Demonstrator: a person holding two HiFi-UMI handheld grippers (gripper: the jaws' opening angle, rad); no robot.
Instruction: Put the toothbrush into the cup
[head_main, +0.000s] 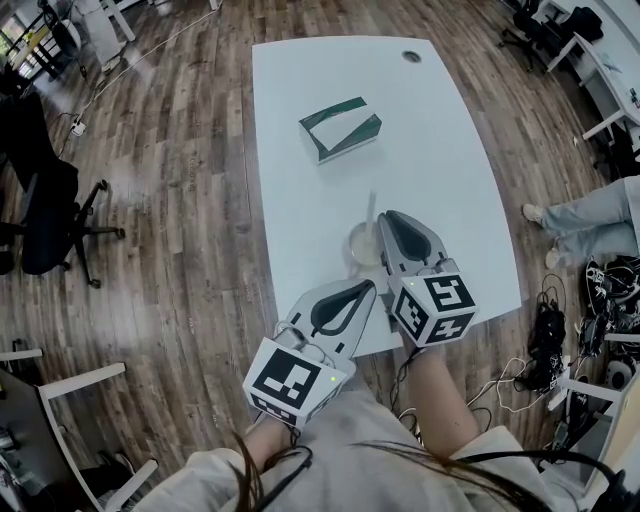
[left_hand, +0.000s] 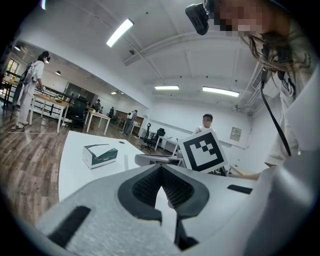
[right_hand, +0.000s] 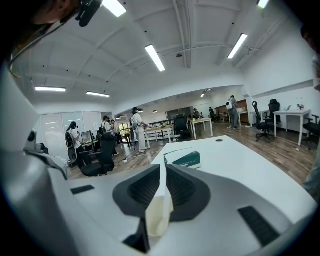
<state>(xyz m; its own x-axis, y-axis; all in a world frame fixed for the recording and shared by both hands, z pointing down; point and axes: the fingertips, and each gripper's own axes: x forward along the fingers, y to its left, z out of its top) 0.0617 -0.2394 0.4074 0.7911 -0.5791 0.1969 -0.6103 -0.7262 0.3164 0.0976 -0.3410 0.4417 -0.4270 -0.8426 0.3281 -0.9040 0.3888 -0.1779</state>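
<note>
A pale round cup (head_main: 361, 247) stands on the white table (head_main: 450, 160) near its front edge. A thin white toothbrush (head_main: 371, 208) stands upright over it, its lower end at the cup. My right gripper (head_main: 384, 216) is shut on the toothbrush (right_hand: 162, 172) at its tips, and the cream cup (right_hand: 160, 215) shows below between the jaws. From the left gripper view, the toothbrush (left_hand: 125, 162) rises just beside the right gripper (left_hand: 140, 160). My left gripper (head_main: 370, 287) hangs nearer me at the table's front edge, shut and holding nothing.
A green and white box (head_main: 340, 130) lies further back on the table, past the cup. A cable hole (head_main: 411, 56) sits at the far end. Office chairs (head_main: 50, 215) stand on the wood floor to the left. A person's legs (head_main: 590, 220) and cables (head_main: 550, 340) are at the right.
</note>
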